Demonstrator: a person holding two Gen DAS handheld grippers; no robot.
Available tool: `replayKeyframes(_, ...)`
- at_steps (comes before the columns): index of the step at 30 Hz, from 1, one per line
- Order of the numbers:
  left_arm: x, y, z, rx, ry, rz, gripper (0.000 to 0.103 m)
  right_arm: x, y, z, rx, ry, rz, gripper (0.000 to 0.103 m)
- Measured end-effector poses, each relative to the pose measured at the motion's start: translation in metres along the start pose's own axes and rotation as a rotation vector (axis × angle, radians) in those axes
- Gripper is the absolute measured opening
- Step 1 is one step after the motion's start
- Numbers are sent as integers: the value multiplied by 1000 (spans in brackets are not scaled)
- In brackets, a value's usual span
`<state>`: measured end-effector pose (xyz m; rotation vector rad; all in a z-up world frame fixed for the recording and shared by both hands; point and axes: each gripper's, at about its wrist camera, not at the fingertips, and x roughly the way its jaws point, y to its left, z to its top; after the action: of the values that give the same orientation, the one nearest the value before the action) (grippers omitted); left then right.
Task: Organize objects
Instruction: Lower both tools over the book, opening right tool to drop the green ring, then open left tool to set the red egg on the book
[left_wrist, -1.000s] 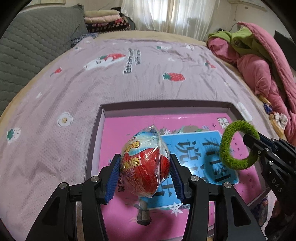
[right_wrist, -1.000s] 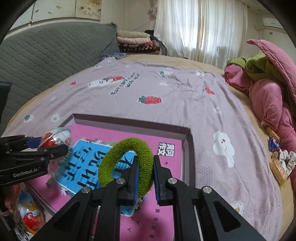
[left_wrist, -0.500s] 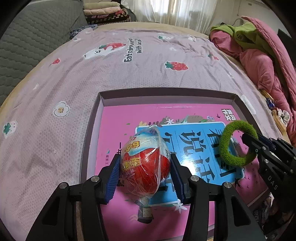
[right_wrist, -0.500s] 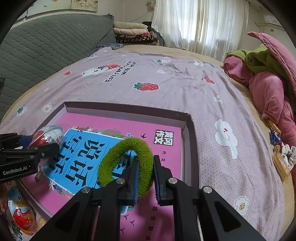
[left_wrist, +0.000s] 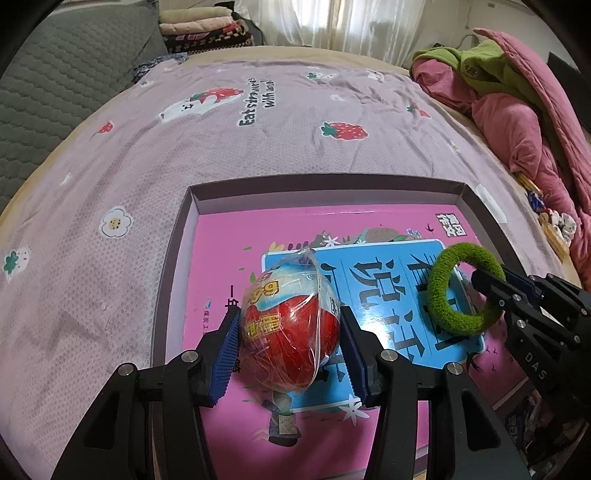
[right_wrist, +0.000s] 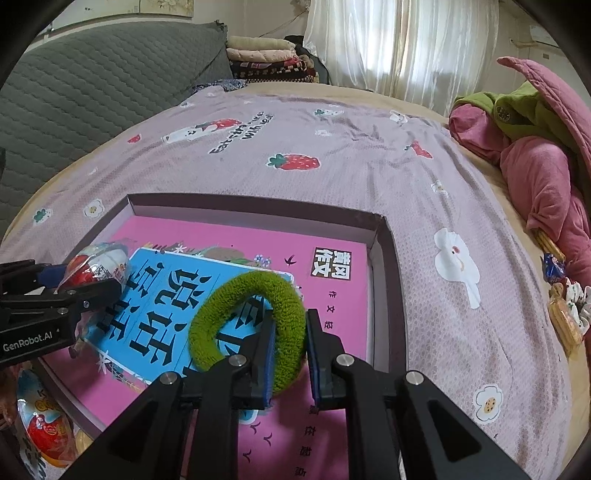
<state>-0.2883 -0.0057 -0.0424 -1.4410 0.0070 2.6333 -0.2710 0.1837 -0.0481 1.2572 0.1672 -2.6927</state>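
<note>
My left gripper (left_wrist: 290, 334) is shut on a red toy egg (left_wrist: 291, 332) wrapped in clear plastic, held above the left part of a shallow purple box (left_wrist: 321, 188). A pink book (left_wrist: 229, 273) and a blue book (left_wrist: 391, 277) on top of it lie in the box. My right gripper (right_wrist: 290, 345) is shut on a fuzzy green hair ring (right_wrist: 240, 321), which hangs over the blue book (right_wrist: 162, 310). In the right wrist view the egg (right_wrist: 98, 267) and left gripper (right_wrist: 70, 284) show at the left edge; the ring (left_wrist: 463, 290) shows at the right of the left wrist view.
The box (right_wrist: 388, 277) sits on a lilac bedsheet (left_wrist: 258, 122) with strawberry prints. Pink and green bedding (left_wrist: 517, 103) is piled at the right. A second wrapped egg (right_wrist: 40, 428) lies outside the box's near left corner. Small snacks (right_wrist: 561, 306) lie by the right edge.
Both grippers have kept their grip. The views have shifted a little over the box, with the ring and the egg staying above the books.
</note>
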Motion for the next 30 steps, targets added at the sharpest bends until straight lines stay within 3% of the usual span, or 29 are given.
replayKeyframes(3, 0, -1, 0, 3, -1, -7, 53, 1, 0, 0, 3, 2, -3, 19)
replayKeyframes(8, 0, -4, -1, 15, 3, -15, 53, 0, -1, 0, 5, -1, -7, 48)
replayKeyframes(30, 5, 0, -2, 7, 55, -3, 54, -19, 1, 5, -7, -37, 6, 49)
